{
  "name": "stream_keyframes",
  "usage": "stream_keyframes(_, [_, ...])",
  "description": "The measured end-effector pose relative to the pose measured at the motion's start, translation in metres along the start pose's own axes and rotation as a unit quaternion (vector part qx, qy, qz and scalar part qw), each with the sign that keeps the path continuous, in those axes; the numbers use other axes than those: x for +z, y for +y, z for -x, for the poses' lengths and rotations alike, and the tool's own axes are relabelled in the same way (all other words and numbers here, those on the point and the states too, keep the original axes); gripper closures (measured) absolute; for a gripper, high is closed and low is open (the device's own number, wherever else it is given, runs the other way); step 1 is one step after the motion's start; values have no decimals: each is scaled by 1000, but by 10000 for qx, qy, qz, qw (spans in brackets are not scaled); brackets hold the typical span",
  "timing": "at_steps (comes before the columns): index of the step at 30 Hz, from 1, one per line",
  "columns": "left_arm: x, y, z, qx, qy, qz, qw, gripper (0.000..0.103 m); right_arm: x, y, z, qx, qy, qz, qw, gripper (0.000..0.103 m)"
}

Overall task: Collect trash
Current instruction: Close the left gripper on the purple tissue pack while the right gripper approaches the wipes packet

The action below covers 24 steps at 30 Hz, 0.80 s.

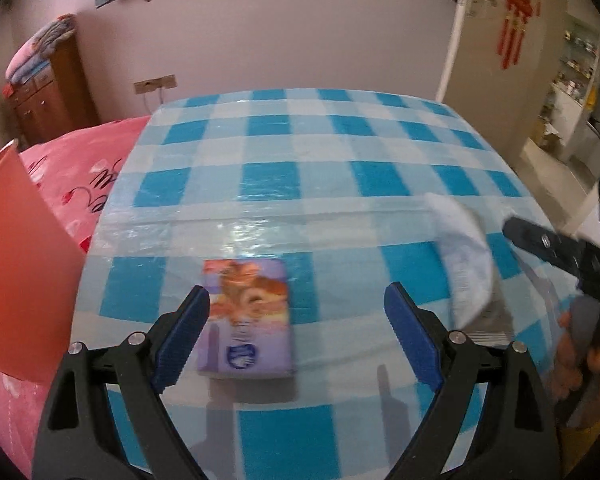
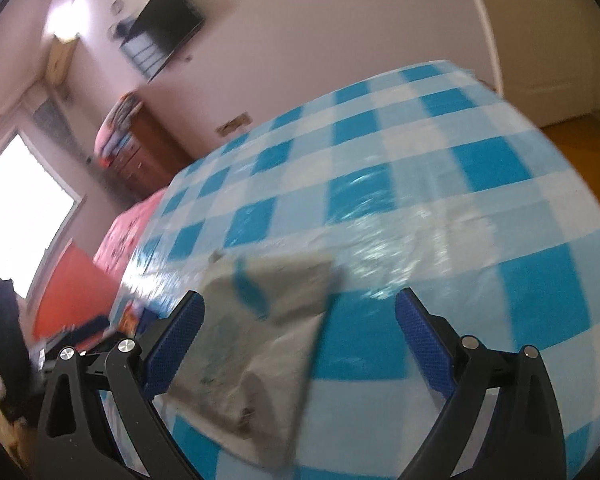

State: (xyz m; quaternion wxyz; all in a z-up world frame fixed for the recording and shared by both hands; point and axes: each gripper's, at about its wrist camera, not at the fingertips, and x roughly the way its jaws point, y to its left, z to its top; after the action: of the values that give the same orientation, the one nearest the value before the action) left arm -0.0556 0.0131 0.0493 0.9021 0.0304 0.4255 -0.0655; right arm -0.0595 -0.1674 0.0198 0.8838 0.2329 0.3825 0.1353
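Note:
A purple snack packet [image 1: 247, 316] lies flat on the blue-checked tablecloth [image 1: 308, 184]. My left gripper [image 1: 296, 336] is open above it, the packet near the left finger. A crumpled whitish wrapper [image 1: 462, 256] lies at the right of the table; in the right wrist view it [image 2: 260, 340] looks grey and sits between the fingers of my right gripper [image 2: 300, 340], which is open around it. The right gripper [image 1: 556, 252] also shows at the right edge of the left wrist view.
An orange-red bin [image 1: 20, 272] stands left of the table; it shows in the right wrist view [image 2: 76, 292] too. A pink bed cover [image 1: 80, 176] lies behind it. A wooden dresser [image 1: 52, 96] stands at the back left, a doorway [image 1: 560, 92] at the right.

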Motion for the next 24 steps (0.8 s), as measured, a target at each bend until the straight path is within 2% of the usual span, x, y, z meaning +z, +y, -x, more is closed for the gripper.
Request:
stream_keyframes(6, [0,6,-19,76,147,116,9998,14,-12,22,-8,41,99,363,9993,8])
stream_keyframes(14, [-1,10,-34,245,215,242,9992,14,-9,20,-15,54,139,311,9994,8])
stream_keyframes(17, [-2,14,-38,205,273,404,9986,14,-10,22,-17,108,185,370,9991,8])
stream_keyframes(21, [-3,11,-41,382,274,270,9985,32,-12,26,-19,148,212,420,9988,8])
stream_keyframes(24, [-4,9,-40,482,254,226,9983,41,-13,29,-22,188,257,484,9983,8])
